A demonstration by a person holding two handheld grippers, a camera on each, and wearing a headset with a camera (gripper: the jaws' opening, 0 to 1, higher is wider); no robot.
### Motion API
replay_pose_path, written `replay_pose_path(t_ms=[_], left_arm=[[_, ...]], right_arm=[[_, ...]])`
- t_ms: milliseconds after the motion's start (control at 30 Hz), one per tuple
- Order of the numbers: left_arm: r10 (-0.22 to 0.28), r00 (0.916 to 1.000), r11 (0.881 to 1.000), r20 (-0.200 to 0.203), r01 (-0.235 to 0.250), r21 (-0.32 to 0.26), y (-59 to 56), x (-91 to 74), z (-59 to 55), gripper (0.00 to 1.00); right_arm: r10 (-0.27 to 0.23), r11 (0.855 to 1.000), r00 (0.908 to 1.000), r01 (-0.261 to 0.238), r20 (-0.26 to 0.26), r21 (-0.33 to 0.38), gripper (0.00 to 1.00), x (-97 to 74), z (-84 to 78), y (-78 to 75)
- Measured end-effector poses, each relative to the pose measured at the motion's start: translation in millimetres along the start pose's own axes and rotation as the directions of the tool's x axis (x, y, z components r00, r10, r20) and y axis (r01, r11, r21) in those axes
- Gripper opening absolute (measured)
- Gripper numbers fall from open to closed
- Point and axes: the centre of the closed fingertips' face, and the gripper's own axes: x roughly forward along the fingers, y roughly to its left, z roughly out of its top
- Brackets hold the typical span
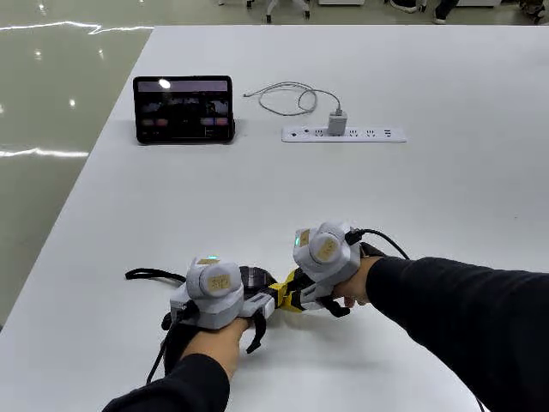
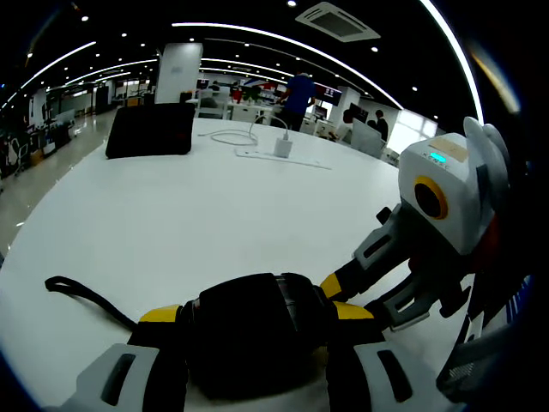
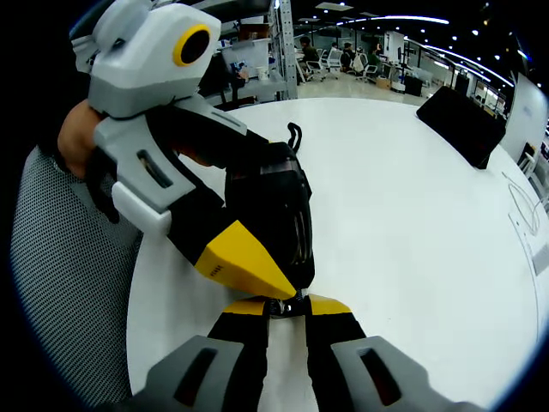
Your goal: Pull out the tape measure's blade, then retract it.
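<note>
- Long black fabric sleeves (image 1: 463, 300) are worn on both arms.
- The pale grey plastic left gripper (image 2: 256, 313) and the matching right gripper (image 3: 287, 306) are fitted with black, yellow-tipped jaws.
- A thin black cable (image 1: 388, 239) is attached behind the right gripper, and a small green light (image 1: 297, 241) is lit on its top.

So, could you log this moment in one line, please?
left gripper: holds tape measure | right gripper: pinches blade tip | pull: not begun
</note>
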Motion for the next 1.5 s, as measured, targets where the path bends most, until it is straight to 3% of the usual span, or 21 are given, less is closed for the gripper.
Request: replay_pose_path(t_ms=[333, 733, 1033, 1133, 1433, 1500], left_arm=[[-0.012, 0.9999, 1.000, 0.000, 0.012, 0.006, -0.5, -0.5, 0.1, 0.62], [-0.013, 0.9999, 1.000, 0.001, 0.013, 0.000, -0.2, -1.1, 0.0, 0.62], [-0.019, 0.9998, 1.000, 0.004, 0.019, 0.003, -0.6, -1.2, -0.4, 0.63], [-0.022, 0.9997, 1.000, 0.009, 0.022, 0.007, -1.0, -1.6, -0.5, 0.63], [-0.024, 0.9995, 1.000, 0.020, 0.023, 0.018, -1.4, -2.0, 0.0, 0.63], [-0.024, 0.9992, 1.000, 0.033, 0.023, 0.015, -1.5, -2.4, 0.3, 0.64]], right_arm=[[-0.005, 0.999, 0.9996, 0.004, -0.027, -0.037, 0.12, -3.6, -8.8, 1.1], [-0.018, 1.000, 0.9996, 0.019, 0.022, -0.011, 0.10, 0.4, -3.8, 0.1], [-0.017, 0.999, 0.9996, 0.018, 0.023, -0.028, 0.11, 1.3, -3.3, 0.6], [-0.011, 1.000, 0.9997, 0.011, 0.020, 0.008, 0.11, 1.2, -3.3, 0.6], [-0.021, 1.000, 0.9997, 0.022, 0.015, -0.019, 0.12, 2.3, -3.5, 2.7], [-0.034, 0.998, 0.9994, 0.034, 0.001, -0.060, 0.12, 2.7, -3.5, 3.6]])
